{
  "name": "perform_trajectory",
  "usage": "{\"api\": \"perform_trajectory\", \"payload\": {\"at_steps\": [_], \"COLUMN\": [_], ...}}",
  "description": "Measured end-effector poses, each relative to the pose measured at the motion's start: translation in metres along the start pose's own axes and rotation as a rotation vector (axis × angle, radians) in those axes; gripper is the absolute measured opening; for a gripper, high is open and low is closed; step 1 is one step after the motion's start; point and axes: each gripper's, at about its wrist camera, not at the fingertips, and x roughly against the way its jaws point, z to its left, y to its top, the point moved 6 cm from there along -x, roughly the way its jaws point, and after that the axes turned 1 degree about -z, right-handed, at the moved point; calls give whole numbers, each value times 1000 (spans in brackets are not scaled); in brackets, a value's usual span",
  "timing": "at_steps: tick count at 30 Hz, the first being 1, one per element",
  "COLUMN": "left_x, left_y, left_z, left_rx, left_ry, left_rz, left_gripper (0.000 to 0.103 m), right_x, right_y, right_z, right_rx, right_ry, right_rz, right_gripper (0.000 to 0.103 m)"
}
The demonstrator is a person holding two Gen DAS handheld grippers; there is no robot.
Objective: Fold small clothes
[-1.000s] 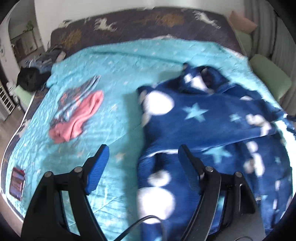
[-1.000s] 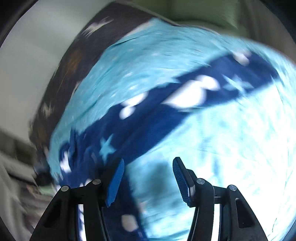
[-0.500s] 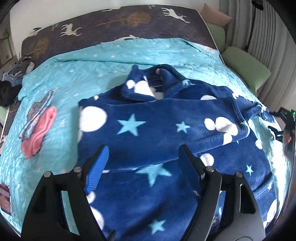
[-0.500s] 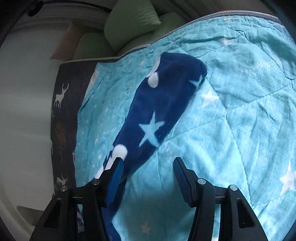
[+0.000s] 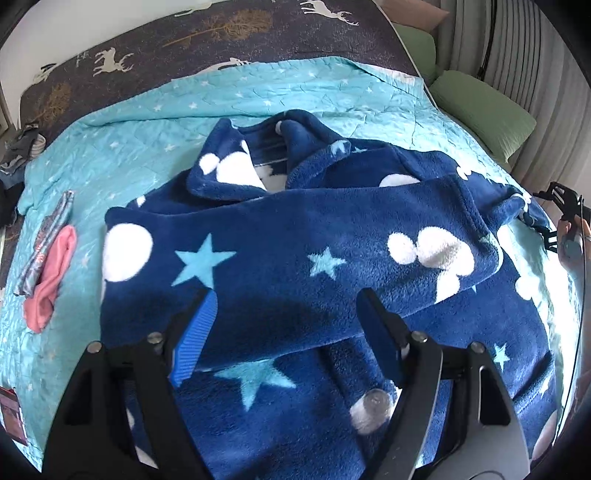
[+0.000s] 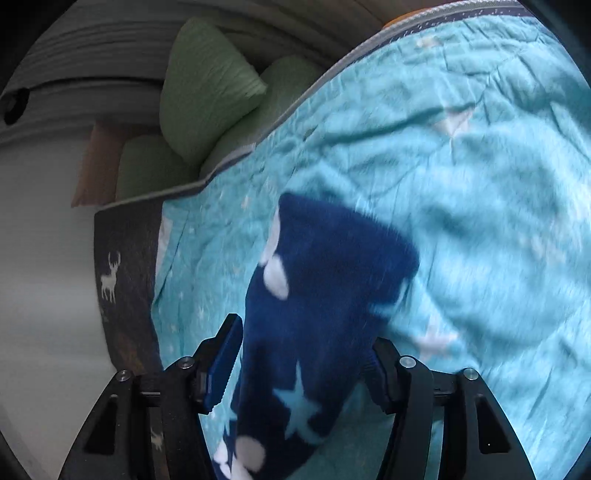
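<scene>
A navy fleece garment (image 5: 280,258) with white dots and light blue stars lies spread on the turquoise quilt (image 5: 147,140), one sleeve folded across its chest. My left gripper (image 5: 286,332) is open and hovers over the garment's lower middle. In the right wrist view the other sleeve (image 6: 325,295) lies on the quilt (image 6: 480,166). My right gripper (image 6: 303,365) is open with its jaws either side of that sleeve, just above it. The right gripper also shows at the far right edge of the left wrist view (image 5: 561,206).
A pink cloth (image 5: 50,280) and a grey patterned cloth (image 5: 46,236) lie on the quilt at the left. Green pillows (image 5: 484,114) sit beyond the bed's right edge, also in the right wrist view (image 6: 207,85). A dark deer-print sheet (image 5: 221,33) covers the head of the bed.
My left gripper has swung right from the quilt to over the garment. My right gripper has moved along the outstretched sleeve until its jaws straddle it. Both stayed open.
</scene>
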Motion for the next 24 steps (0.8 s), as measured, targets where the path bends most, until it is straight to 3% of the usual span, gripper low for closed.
{"api": "perform_trajectory", "payload": {"at_steps": [2,3,4,7,10,13,16,17,21,24], "left_x": [-3,-4,-5,-8,-11,-10,-5,-3,5,11], "left_y": [2,4,5,7,8,6,3,2,-7,-18], "left_z": [2,2,3,1,-4,-4,2,5,34,55], "left_rx": [27,41,53,69,59,72,92,99,178,255], "left_ry": [-25,-35,-45,-65,-65,-75,-76,-71,-67,-97], "left_rz": [-4,-3,-2,-4,-4,-6,-14,-17,-25,-31], "left_gripper": [78,78,78,78,78,78,78,78,78,79], "right_x": [-8,-12,-12,-5,12,40,74,88,104,80], "right_y": [3,3,2,-10,-48,-126,-231,-281,-416,-481], "right_z": [6,10,11,42,102,172,225,237,228,190], "right_rx": [47,94,127,245,469,751,1024,1139,1447,1576], "right_ry": [-24,-48,-57,-14,59,171,322,384,462,379], "right_rz": [23,43,57,52,44,58,111,150,281,412], "right_gripper": [39,17,10,9,9,9,9,9,9,9]}}
